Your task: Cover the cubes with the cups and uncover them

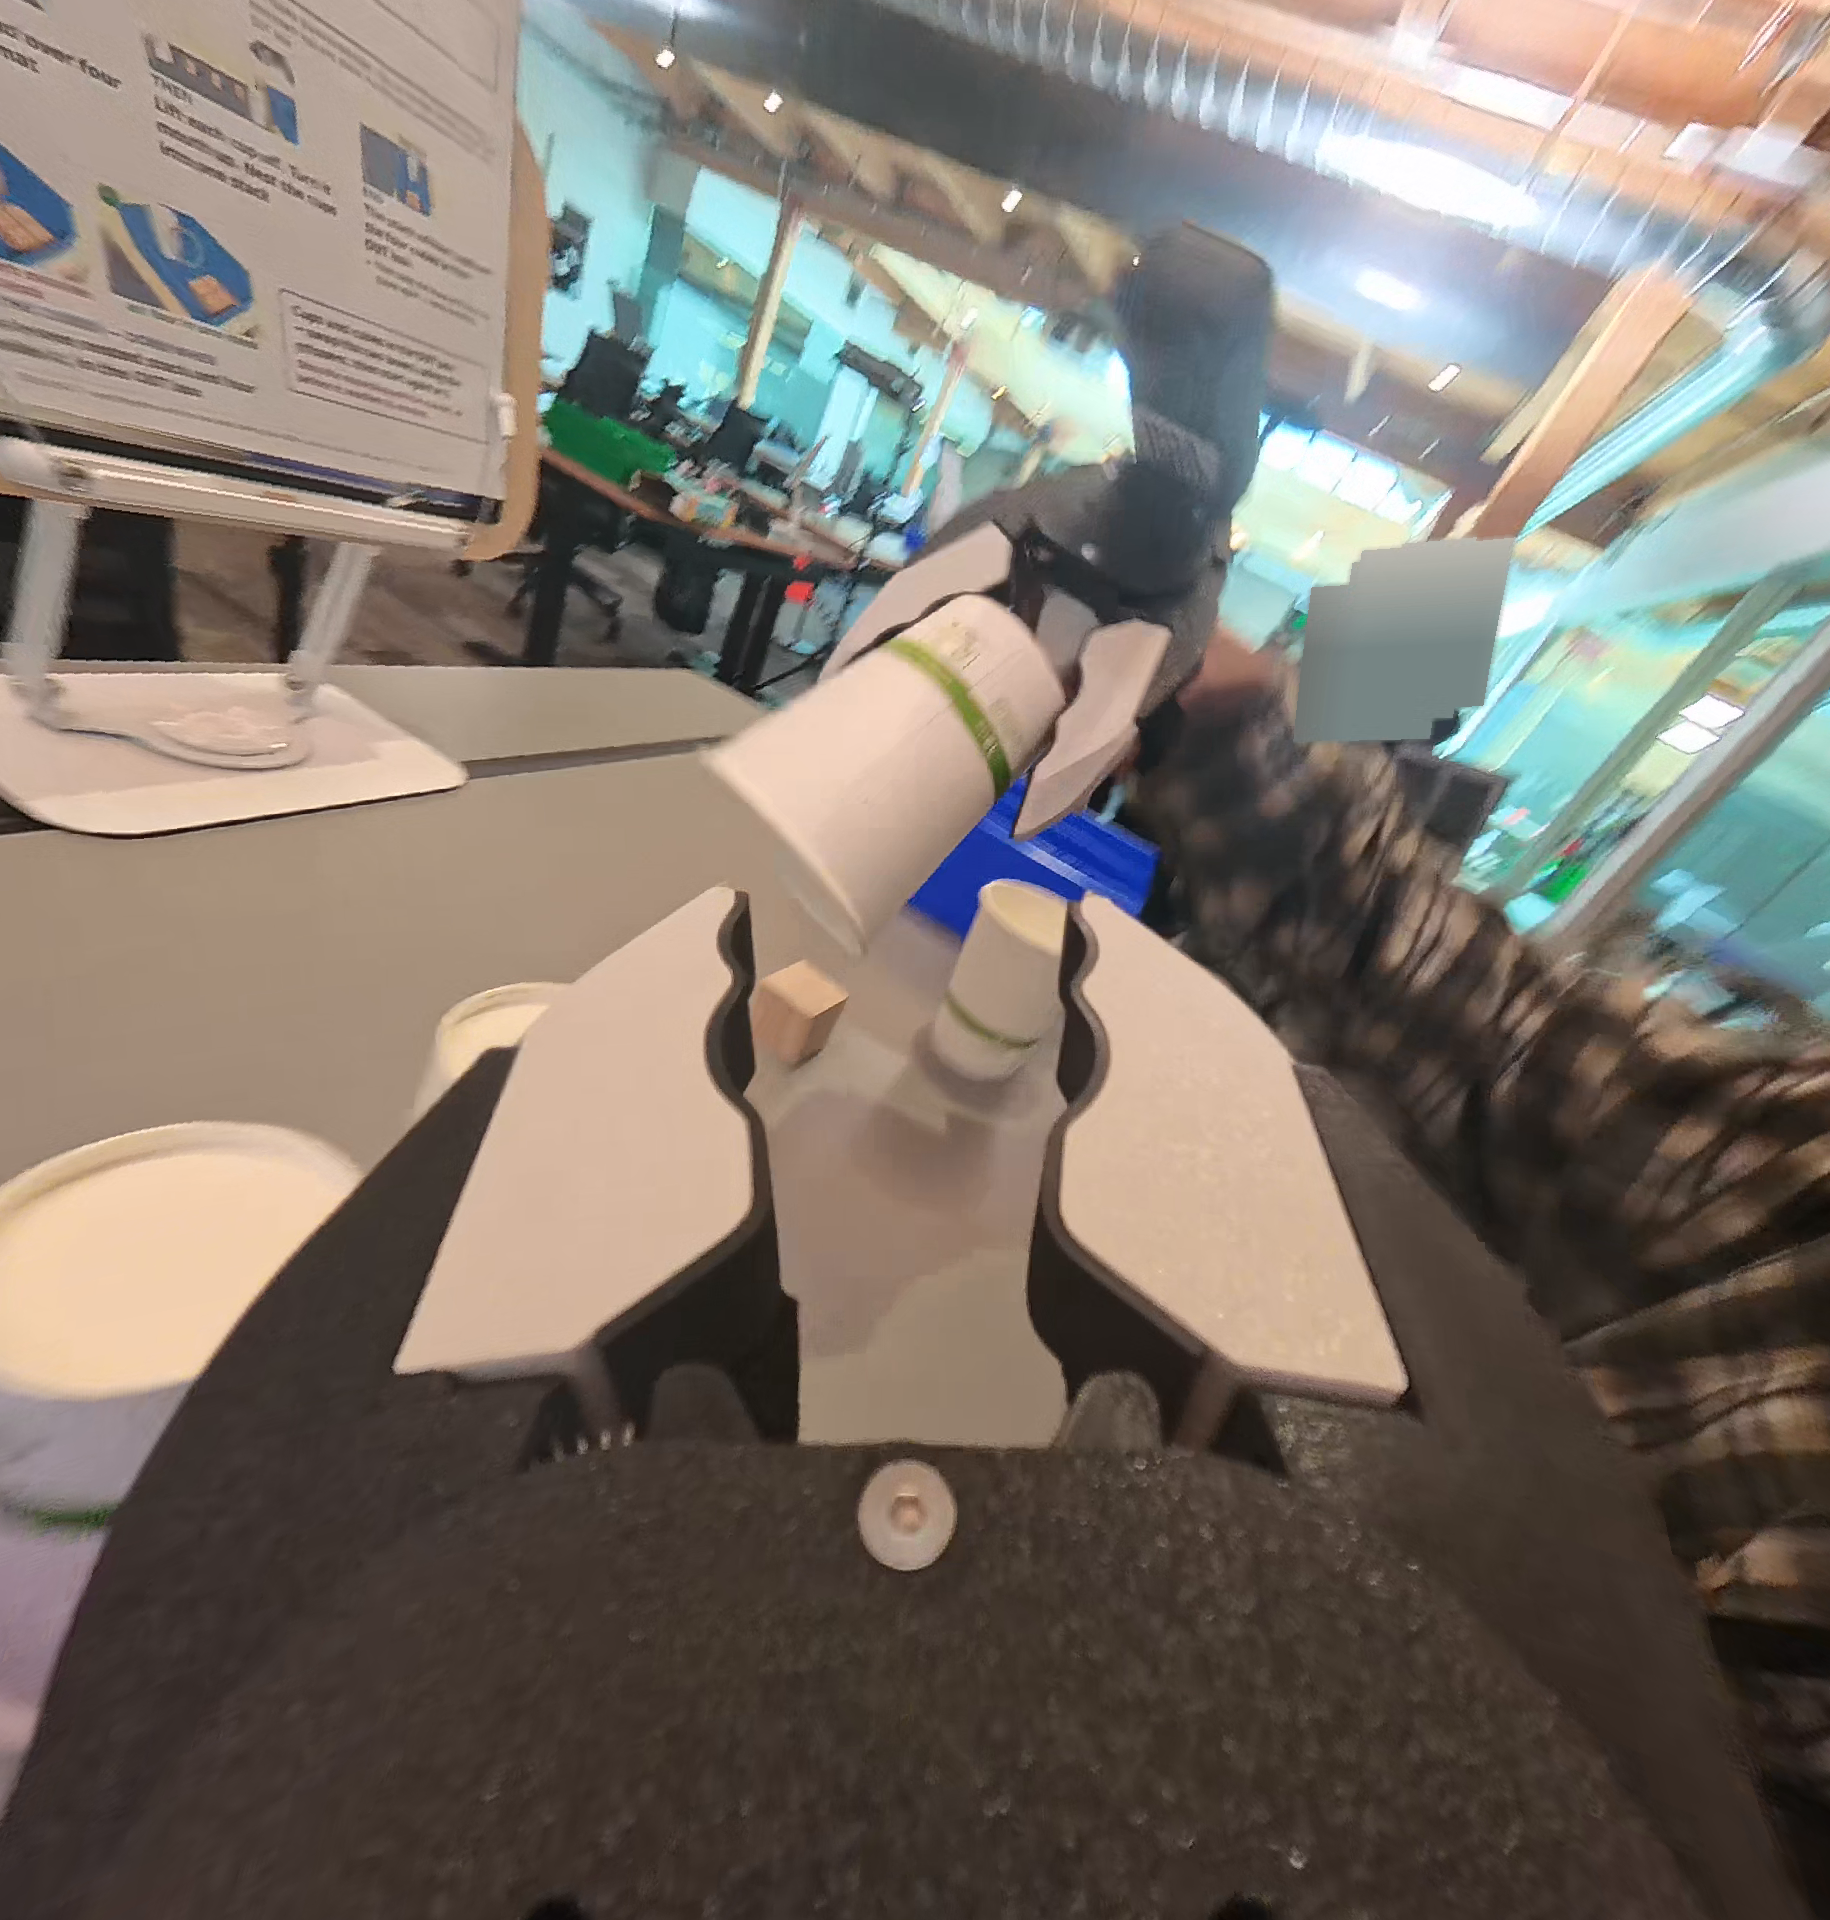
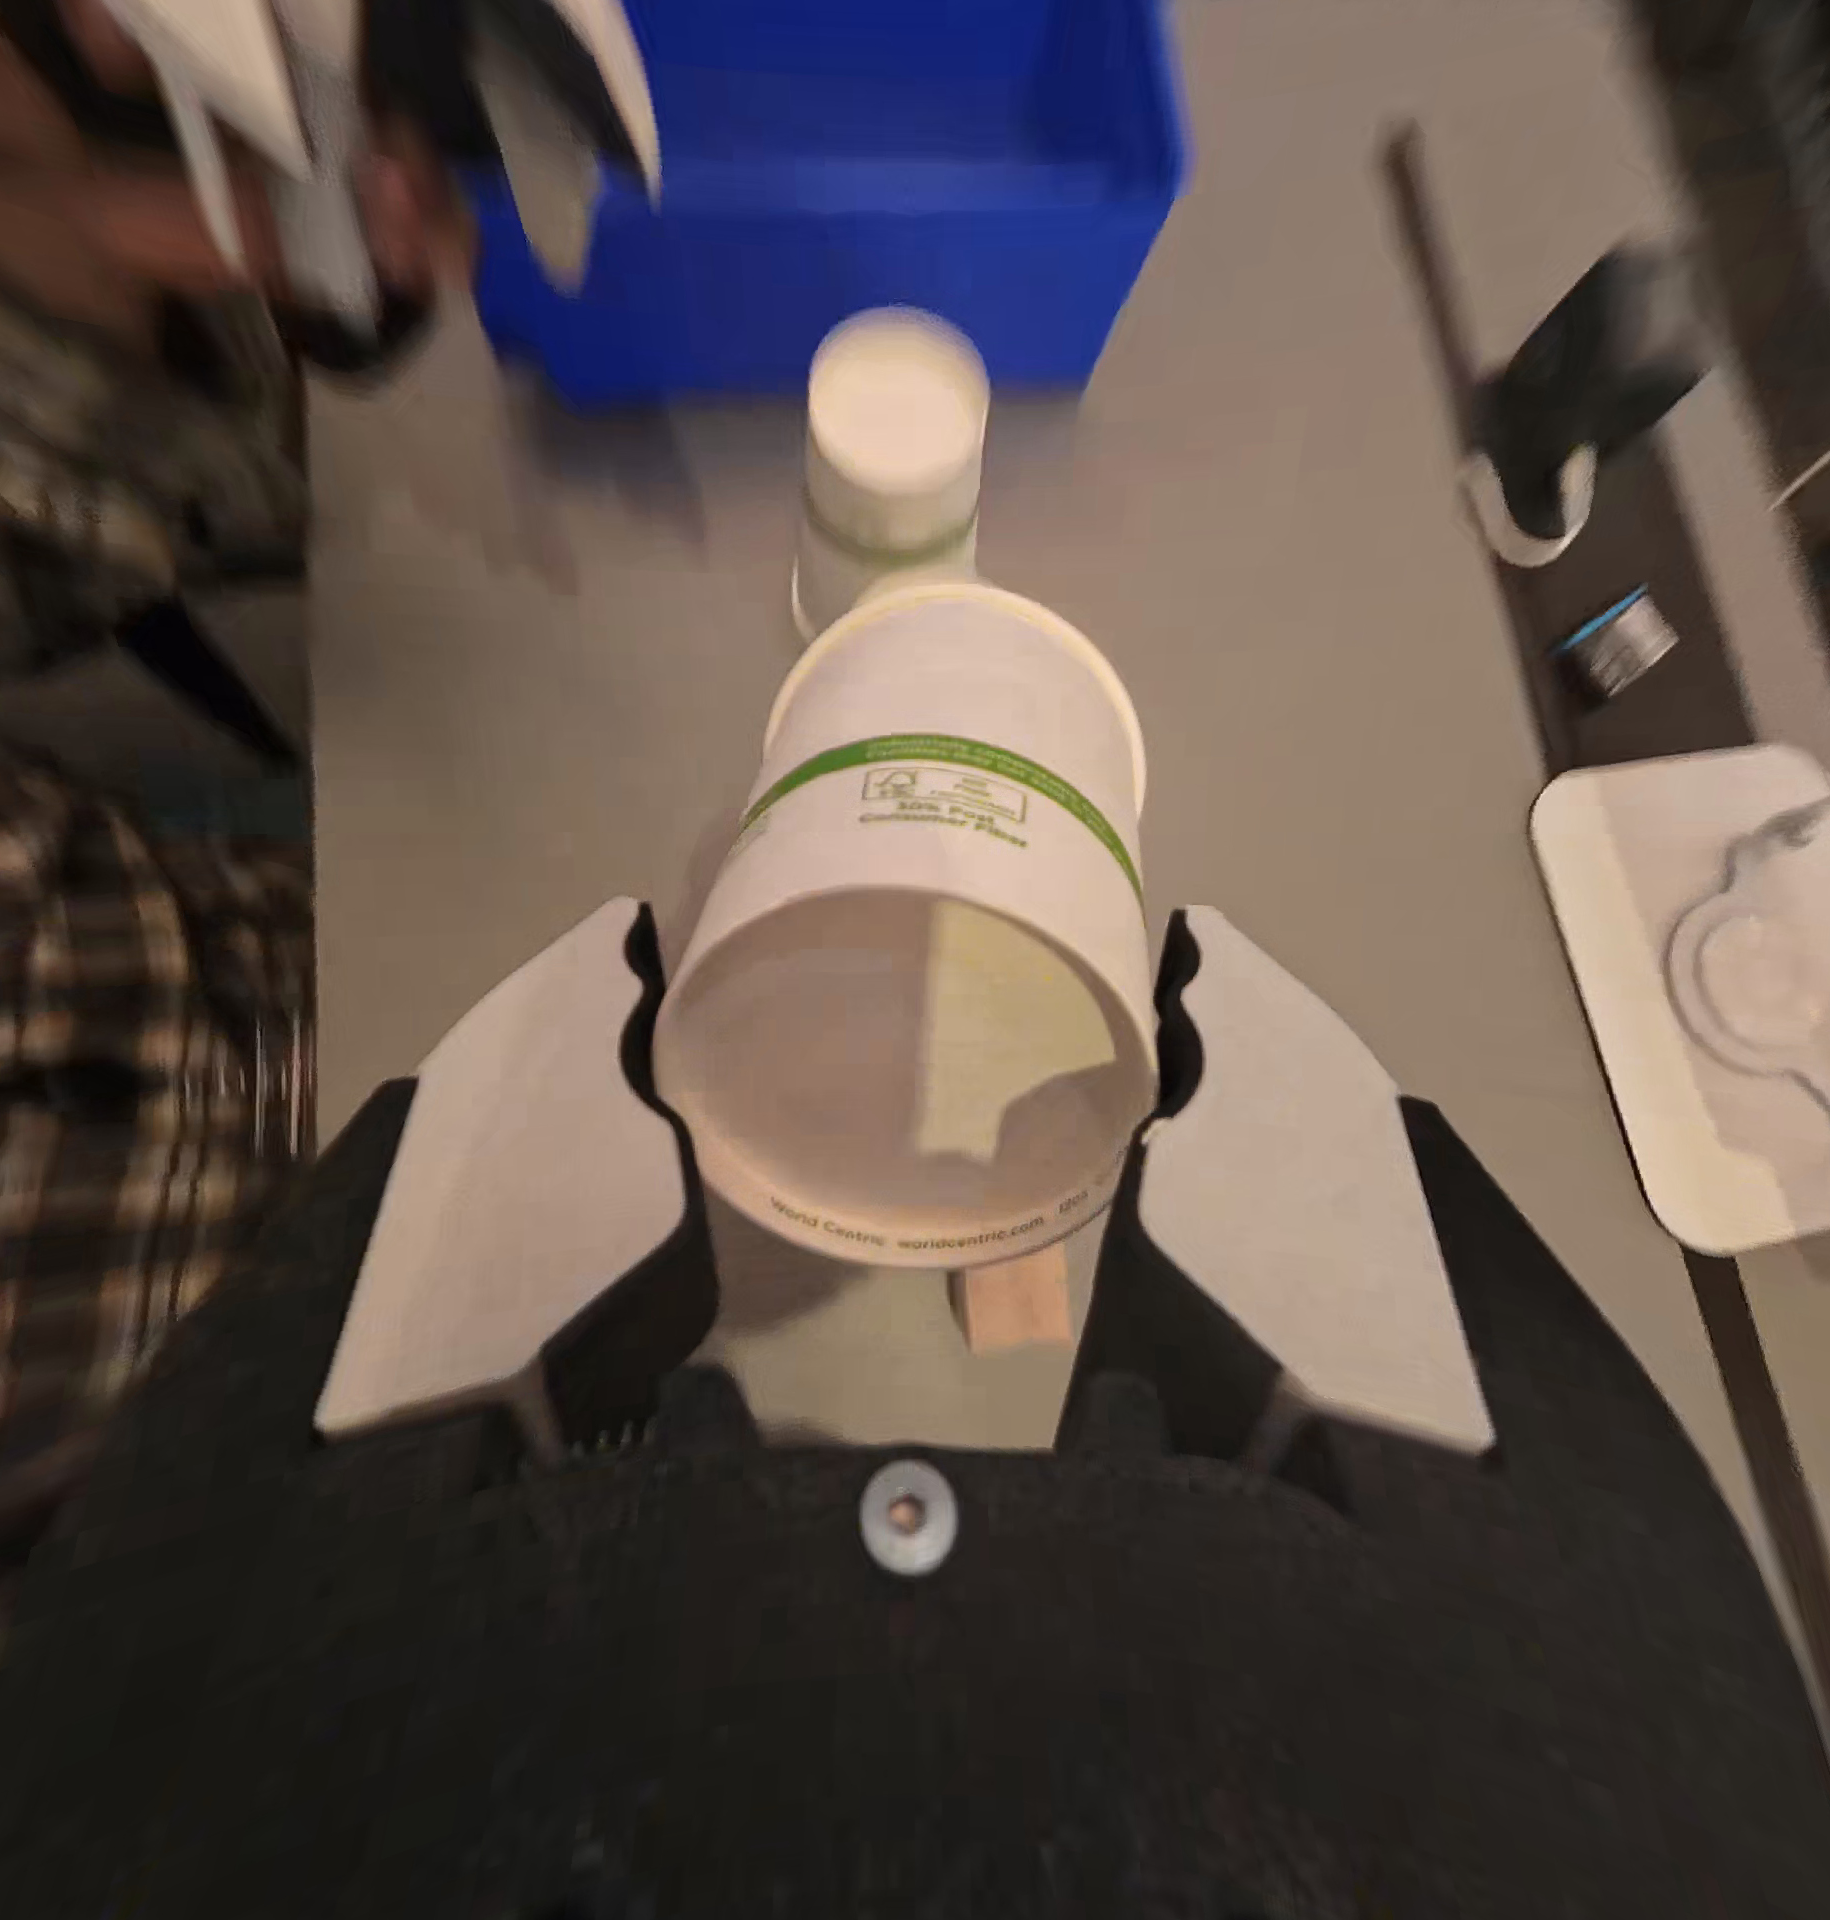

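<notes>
Here the right gripper (image 2: 906, 1049) is clamped on a tilted paper cup (image 2: 932, 935), mouth angled down above the wooden cube (image 1: 799, 1008) mid-desk, presumably to cap or bare it; the left gripper (image 1: 906, 997) hangs empty, fingers apart, beside an inverted cup (image 1: 994, 987) near the blue bin (image 2: 838, 187).

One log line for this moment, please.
right gripper: shut on cup, tilted above cube | left gripper: open, empty | cube: uncovered

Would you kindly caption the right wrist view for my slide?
Right gripper holds a tilted paper cup above a wooden cube; another upturned cup stands before a blue bin.
</notes>
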{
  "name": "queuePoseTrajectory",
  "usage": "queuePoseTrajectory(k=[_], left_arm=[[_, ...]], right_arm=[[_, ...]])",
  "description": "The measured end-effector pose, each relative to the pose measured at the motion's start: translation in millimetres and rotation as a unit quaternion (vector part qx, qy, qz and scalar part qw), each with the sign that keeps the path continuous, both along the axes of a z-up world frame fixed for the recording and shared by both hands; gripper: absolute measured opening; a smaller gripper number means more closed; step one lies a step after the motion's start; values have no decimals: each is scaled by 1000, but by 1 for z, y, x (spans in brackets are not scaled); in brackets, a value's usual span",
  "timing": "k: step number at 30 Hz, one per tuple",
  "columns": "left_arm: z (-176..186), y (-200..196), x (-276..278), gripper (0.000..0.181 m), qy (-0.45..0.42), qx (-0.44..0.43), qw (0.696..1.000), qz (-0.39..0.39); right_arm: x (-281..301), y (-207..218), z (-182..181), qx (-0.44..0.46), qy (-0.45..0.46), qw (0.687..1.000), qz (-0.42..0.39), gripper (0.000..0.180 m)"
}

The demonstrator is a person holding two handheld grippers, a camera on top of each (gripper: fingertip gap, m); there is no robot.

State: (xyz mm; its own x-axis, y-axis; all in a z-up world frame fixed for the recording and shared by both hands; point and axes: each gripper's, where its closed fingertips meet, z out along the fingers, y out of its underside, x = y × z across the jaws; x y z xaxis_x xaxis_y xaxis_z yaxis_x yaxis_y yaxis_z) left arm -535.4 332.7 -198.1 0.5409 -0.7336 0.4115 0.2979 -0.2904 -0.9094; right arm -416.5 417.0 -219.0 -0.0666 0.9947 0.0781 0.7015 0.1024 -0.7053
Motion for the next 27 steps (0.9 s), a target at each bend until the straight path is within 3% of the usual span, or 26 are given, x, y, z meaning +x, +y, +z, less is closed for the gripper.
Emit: queuePoseTrajectory(k=[5, 9, 19, 25, 27], left_arm=[[1, 4, 36, 56, -49, -22, 997, -58], [5, 3, 67, 56, -44, -28, 994, -100], [-1, 6, 100, 45, 21, -45, 991, -125], [3, -3, 113, 9, -7, -50, 979, -197], [4, -6, 114, 5, 9, -48, 975, -217]], right_arm=[[0, -26, 26, -43, 283, 957, -53, 90], [6, -42, 22, -99, 389, 914, -63, 90], [12, -52, 19, -119, 463, 876, -59, 90], [9, -61, 16, -114, 458, 881, -34, 90], [8, -64, 11, -109, 437, 892, -26, 90]])
